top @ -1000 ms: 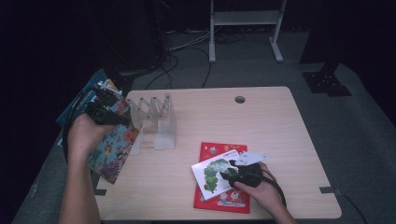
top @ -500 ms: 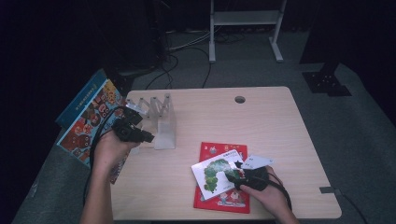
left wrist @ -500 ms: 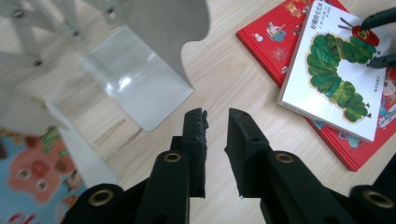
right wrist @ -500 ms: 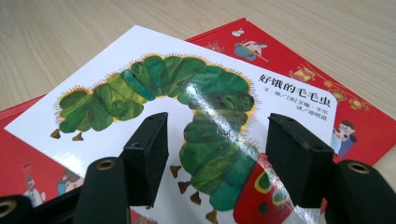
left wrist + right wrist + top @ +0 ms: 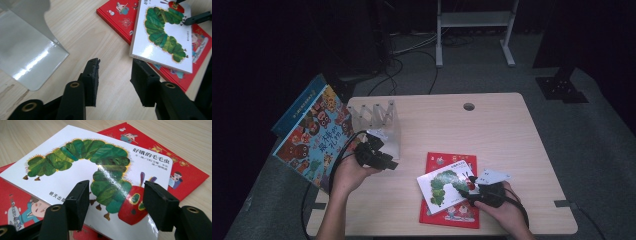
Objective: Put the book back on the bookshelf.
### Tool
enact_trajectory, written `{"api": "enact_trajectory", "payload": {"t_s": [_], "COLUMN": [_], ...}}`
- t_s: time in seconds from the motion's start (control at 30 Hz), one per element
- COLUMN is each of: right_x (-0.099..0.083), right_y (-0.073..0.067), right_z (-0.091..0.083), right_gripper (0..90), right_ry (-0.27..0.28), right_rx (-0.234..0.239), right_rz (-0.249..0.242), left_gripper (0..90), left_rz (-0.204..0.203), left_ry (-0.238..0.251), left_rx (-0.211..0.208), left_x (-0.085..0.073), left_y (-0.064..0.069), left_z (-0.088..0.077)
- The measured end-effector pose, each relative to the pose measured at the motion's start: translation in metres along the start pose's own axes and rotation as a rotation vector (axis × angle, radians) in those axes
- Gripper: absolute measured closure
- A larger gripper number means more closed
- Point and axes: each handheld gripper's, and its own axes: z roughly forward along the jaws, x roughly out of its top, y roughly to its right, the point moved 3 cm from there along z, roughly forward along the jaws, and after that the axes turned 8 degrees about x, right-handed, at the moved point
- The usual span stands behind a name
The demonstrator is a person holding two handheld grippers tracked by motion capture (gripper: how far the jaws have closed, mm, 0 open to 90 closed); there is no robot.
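On the near right part of the bench lies a red book flat on the wood, and a white caterpillar book rests on top of it, skewed so its corners overhang the red cover. The right hand-held gripper sits at that white book's right edge; in its own view the two black pads stand apart over the glossy cover, above the caterpillar's red head, and whether they press on the book I cannot tell. A small white card-like piece lies just beside that gripper.

Left of the books, the left hand-held gripper hangs low over bare wood with nothing between its jaws, which have just been opening and now stand part-way apart. Just beside it stands a clear plastic rack with upright dividers; its shiny base plate comes close to the gripper's left jaw in the left gripper view. A big colourful picture book leans off the bench's left edge, near the left wrist.

Open wood runs between the rack and the books, and the whole far right half of the bench is bare up to a round cable hole. The left gripper view shows the white book's thick edge lifted above the red one, and the other gripper's jaw tip at its far corner.
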Motion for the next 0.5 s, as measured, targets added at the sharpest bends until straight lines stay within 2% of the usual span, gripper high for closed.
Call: {"api": "enact_trajectory", "payload": {"t_s": [0.13,0.3,0.5], "right_x": [-0.003,-0.007,-0.013], "right_y": [0.0,0.001,0.002], "right_z": [-0.005,-0.01,-0.019], "right_gripper": [37.4,37.3,36.9], "right_ry": [0.0,0.003,0.006], "right_rx": [-0.013,-0.024,-0.039], "right_rz": [0.004,0.012,0.029], "left_gripper": [51.4,46.4,32.0], "left_rz": [0.051,0.05,0.08], "left_ry": [-0.001,-0.013,0.001], "left_rx": [0.006,0.013,0.018], "left_x": [-0.004,-0.007,-0.013], "left_y": [0.008,0.016,0.026], "left_z": [0.015,0.027,0.043]}}
